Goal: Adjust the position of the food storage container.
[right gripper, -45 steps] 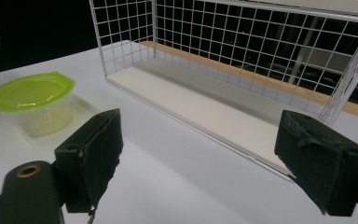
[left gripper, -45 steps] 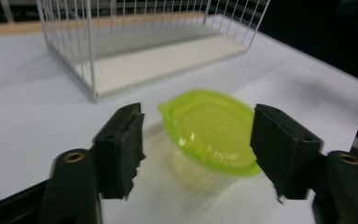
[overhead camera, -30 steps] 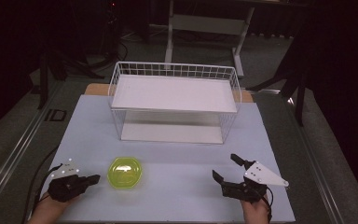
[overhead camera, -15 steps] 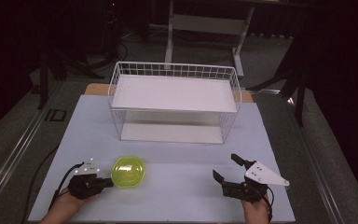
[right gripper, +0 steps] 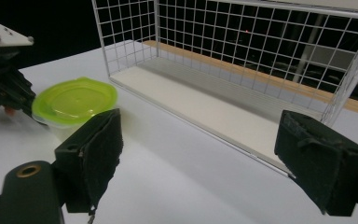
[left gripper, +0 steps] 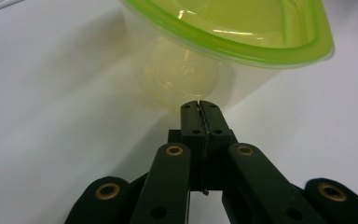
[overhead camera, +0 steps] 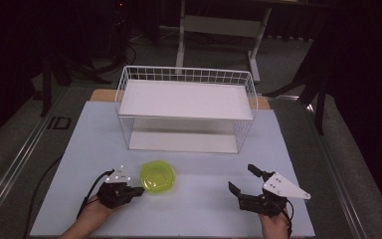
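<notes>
A small clear tub with a yellow-green lid stands on the white table, in front of the wire basket. My left gripper lies low at the tub's left side, jaws shut together with nothing between them, tips right at the tub's wall near its base. From the right gripper view the left gripper shows beside the tub. My right gripper rests at the front right of the table, wide open and empty, facing the basket.
A white wire basket with a white shelf board on top and a white floor stands across the middle of the table. A wooden strip runs behind it. Dark floor and stands surround the table.
My left gripper has slid right along the table's front, from well left of the tub up to its side. The tub has shifted slightly right. The right gripper has not moved.
</notes>
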A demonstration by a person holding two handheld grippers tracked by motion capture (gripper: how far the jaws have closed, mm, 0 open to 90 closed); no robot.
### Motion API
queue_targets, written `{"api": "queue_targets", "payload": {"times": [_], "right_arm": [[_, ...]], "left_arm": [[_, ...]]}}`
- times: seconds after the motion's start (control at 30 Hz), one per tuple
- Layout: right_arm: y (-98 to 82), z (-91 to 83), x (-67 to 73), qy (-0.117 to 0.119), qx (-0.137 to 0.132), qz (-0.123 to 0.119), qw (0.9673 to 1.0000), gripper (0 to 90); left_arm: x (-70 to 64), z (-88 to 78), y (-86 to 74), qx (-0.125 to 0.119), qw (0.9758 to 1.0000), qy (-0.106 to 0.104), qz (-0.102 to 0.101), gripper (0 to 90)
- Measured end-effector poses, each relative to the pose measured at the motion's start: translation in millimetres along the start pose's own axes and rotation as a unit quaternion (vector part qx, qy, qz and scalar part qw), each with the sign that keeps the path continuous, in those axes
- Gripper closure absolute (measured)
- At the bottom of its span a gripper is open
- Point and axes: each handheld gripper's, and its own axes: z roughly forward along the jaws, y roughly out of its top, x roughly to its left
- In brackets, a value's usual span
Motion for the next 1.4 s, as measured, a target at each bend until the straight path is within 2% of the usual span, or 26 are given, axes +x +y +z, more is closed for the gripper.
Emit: {"api": "queue_targets", "payload": {"times": [0.3, 0.43, 0.5, 0.57, 0.67, 0.7, 0.73, 0.83, 0.93, 1.07, 1.1, 1.2, 1.27, 1.4], "right_arm": [[-0.1, -0.8, 1.0, 0.004, 0.003, -0.006, 1.0, 15.0], [-0.8, -1.0, 0.5, 0.005, 0.005, -0.006, 1.0, 15.0], [-0.7, -1.1, 0.2, 0.005, 0.004, -0.006, 1.0, 15.0], [-0.6, -1.1, -0.1, 0.005, 0.004, -0.005, 1.0, 15.0], [-0.2, -1.2, 0.1, 0.004, 0.004, -0.005, 1.0, 15.0], [0.0, -1.1, 0.3, 0.004, 0.003, -0.007, 1.0, 15.0], [0.0, -1.0, 0.5, 0.004, 0.003, -0.007, 1.0, 15.0], [-0.1, -0.7, 0.9, 0.004, 0.005, -0.007, 1.0, 15.0], [-0.6, -0.2, 0.7, 0.003, 0.006, -0.006, 1.0, 15.0], [-1.0, -0.7, 0.0, 0.005, 0.006, -0.006, 1.0, 15.0], [-1.1, -0.9, -0.3, 0.005, 0.006, -0.005, 1.0, 15.0], [-1.3, -0.9, -0.6, 0.005, 0.006, -0.005, 1.0, 15.0], [-1.2, -0.4, -0.2, 0.006, 0.007, -0.005, 0.9999, 15.0], [-1.0, -0.2, 0.7, 0.007, 0.007, -0.007, 0.9999, 15.0]], "left_arm": [[-14.6, 28.2, 20.7, 0.003, 0.9997, -0.019, 0.011, 90.0], [-16.0, 27.8, 20.2, 0.011, 0.9996, -0.02, 0.017, 90.0], [-12.7, 23.4, 17.4, 0.007, 0.9998, -0.018, 0.011, 90.0], [-3.3, 14.7, 13.9, 0.002, 1.0, -0.003, 0.005, 90.0], [9.3, 8.8, 16.7, -0.013, 0.9998, 0.014, -0.009, 90.0], [9.3, 8.8, 16.7, -0.013, 0.9998, 0.014, -0.009, 90.0], [16.8, 7.6, 21.4, -0.017, 0.9995, 0.023, -0.012, 90.0], [23.9, 11.7, 29.1, -0.019, 0.9993, 0.032, -0.009, 90.0], [27.4, 20.5, 35.9, -0.016, 0.9994, 0.029, -0.01, 90.0], [23.7, 27.8, 39.1, -0.008, 0.9998, 0.016, -0.007, 90.0], [17.8, 31.0, 39.4, -0.002, 0.9999, 0.011, -0.002, 90.0], [12.6, 32.7, 39.5, 0.002, 1.0, 0.005, 0.003, 90.0], [5.9, 35.4, 40.0, 0.004, 1.0, -0.006, 0.002, 90.0], [-0.7, 40.2, 41.3, 0.01, 0.9998, -0.015, 0.002, 90.0]]}}
